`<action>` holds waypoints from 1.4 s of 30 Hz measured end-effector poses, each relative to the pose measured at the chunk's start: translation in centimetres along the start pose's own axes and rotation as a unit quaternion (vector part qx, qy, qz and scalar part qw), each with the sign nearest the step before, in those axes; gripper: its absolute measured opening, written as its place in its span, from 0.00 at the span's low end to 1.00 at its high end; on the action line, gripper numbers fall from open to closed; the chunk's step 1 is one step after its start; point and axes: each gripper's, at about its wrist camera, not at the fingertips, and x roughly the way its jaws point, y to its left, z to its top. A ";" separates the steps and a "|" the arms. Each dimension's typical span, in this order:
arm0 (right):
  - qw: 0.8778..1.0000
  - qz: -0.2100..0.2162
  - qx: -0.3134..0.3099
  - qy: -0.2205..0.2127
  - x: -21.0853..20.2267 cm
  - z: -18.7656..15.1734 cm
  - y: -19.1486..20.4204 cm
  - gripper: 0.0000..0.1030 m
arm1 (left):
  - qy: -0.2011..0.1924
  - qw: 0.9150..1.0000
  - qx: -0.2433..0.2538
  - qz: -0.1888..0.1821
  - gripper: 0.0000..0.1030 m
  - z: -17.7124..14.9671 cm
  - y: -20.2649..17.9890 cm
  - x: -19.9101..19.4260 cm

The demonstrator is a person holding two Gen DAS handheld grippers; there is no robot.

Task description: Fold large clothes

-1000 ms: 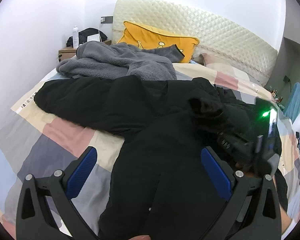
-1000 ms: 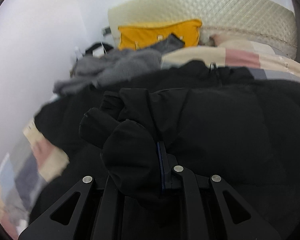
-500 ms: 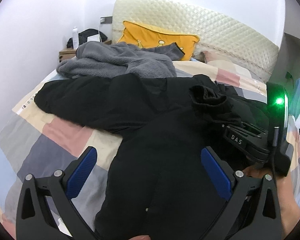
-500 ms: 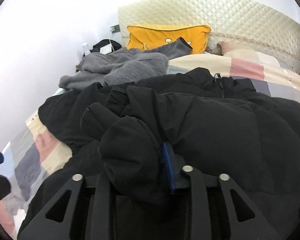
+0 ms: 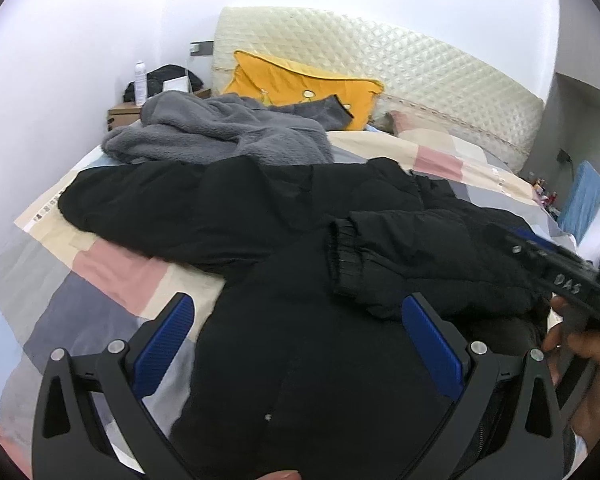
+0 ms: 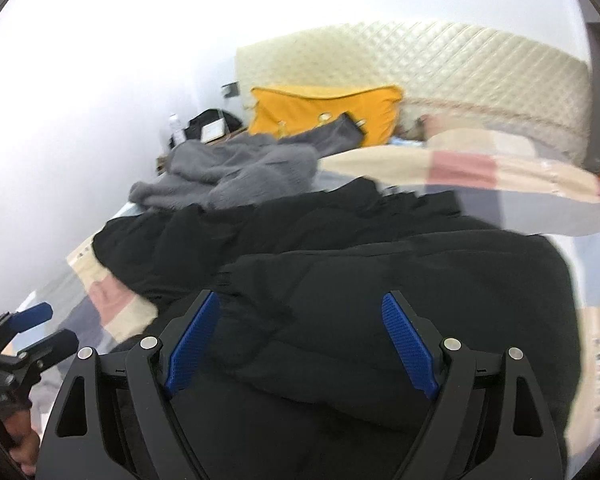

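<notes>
A large black puffer jacket lies spread over the patchwork bed cover. One sleeve is folded across its body, the ribbed cuff pointing left. My left gripper hovers open over the jacket's lower body with nothing between its blue pads. My right gripper stands above the folded sleeve with its jaws opening. Its pads are clear of the fabric and grip nothing. In the left wrist view the right gripper shows at the right edge, held by a hand.
A grey fleece garment is heaped beyond the jacket. A yellow pillow leans on the quilted headboard. A nightstand with a bottle stands at the far left by the wall. The left gripper shows at lower left.
My right gripper was shut on the bunched sleeve end; it has let go, opened wide and lifted back. The sleeve now lies flat across the jacket. The left gripper has stayed put.
</notes>
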 end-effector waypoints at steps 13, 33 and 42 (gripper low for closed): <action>0.997 -0.060 0.027 -0.041 -7.9 -3.0 -8.5 0.81 | -0.024 0.998 0.052 -0.006 1.00 -1.5 -5.7 -1.1; 0.994 -0.085 0.055 -0.041 -0.1 -1.4 -13.7 0.80 | 0.002 0.997 0.078 -0.020 1.00 8.0 -14.2 11.0; 0.995 -0.086 0.049 -0.018 5.8 -4.0 -14.7 0.81 | 0.053 0.991 0.120 -0.012 1.00 5.7 -16.0 19.5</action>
